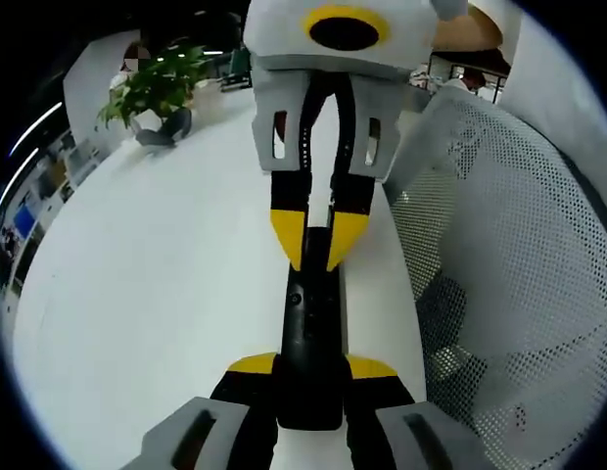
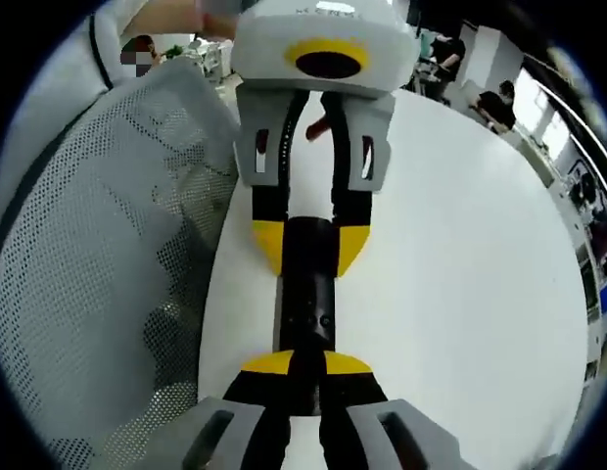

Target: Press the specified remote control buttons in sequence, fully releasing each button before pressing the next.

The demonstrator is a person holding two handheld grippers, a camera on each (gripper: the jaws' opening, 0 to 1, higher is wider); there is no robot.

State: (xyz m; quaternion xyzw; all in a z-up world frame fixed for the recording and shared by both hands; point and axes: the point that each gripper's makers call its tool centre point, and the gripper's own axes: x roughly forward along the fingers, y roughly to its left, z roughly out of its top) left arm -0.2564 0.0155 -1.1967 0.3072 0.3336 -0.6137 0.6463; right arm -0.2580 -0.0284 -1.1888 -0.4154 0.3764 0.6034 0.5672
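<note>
- Holding the remote control (image 1: 308, 343) between my left tongs (image 1: 309, 377), which are clamped on its near end; the black body runs straight ahead from them, its long axis in line with the jaws.
- My right tongs (image 2: 303, 367) come in from the opposite end, facing the left ones. In the left gripper view their yellow tips (image 1: 318, 240) sit close together over the far part of the remote, nearly closed. Whether they touch a button or hover just above it I cannot tell.
- In the right gripper view the same remote (image 2: 308, 294) stretches away from my right tongs toward the left tongs (image 2: 308, 240), which grip it at the far end.
- The remote lies over the white tabletop (image 1: 166, 274), near its edge; a white mesh chair back (image 1: 499, 255) stands just beside that edge.
- My judgement: the right tongs are the pressing tool and already stand above the button face, so the coming move is a short push down along the remote's midline, then a full lift before the next button.
- A potted plant (image 1: 157, 93) stands well away across the tabletop.
</note>
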